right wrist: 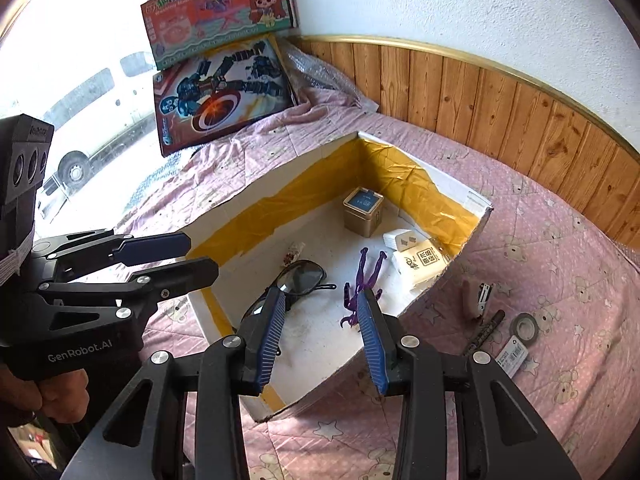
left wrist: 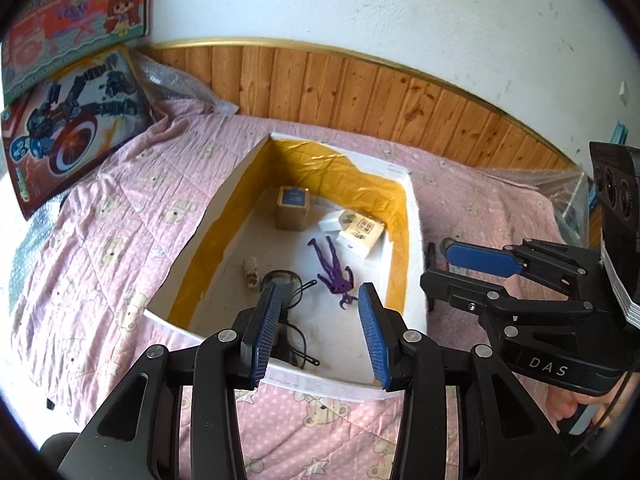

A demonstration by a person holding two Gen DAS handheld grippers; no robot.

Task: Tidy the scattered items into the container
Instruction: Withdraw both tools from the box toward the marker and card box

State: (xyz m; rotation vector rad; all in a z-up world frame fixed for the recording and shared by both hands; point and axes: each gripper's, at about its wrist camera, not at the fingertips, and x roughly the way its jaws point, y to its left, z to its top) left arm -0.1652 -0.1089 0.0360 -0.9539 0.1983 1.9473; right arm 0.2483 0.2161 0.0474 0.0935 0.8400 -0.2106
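A white box (left wrist: 416, 232) (right wrist: 288, 178) lined with yellow tape lies open on the pink quilt. Inside it are sunglasses (left wrist: 286, 278) (right wrist: 300, 278), a purple figure (left wrist: 334, 270) (right wrist: 360, 276), a tin with a blue lid (left wrist: 293, 208) (right wrist: 363, 212), a beige carton (left wrist: 362, 232) (right wrist: 420, 264), a small white box (left wrist: 334, 222) and a little packet (left wrist: 251, 274). My left gripper (left wrist: 319, 300) (right wrist: 202, 256) hangs over the box's near end, open and empty. Beside it my right gripper (right wrist: 320, 300) (left wrist: 438, 266) is open too, with nothing between its fingers.
On the quilt right of the box lie a beige stapler (right wrist: 474, 300), a dark marker (right wrist: 484, 330), a grey tape roll (right wrist: 526, 326) and a white tag (right wrist: 512, 354). Two toy boxes (left wrist: 72, 112) (right wrist: 224, 96) lean at the far left. Wood panelling (left wrist: 360, 92) backs the bed.
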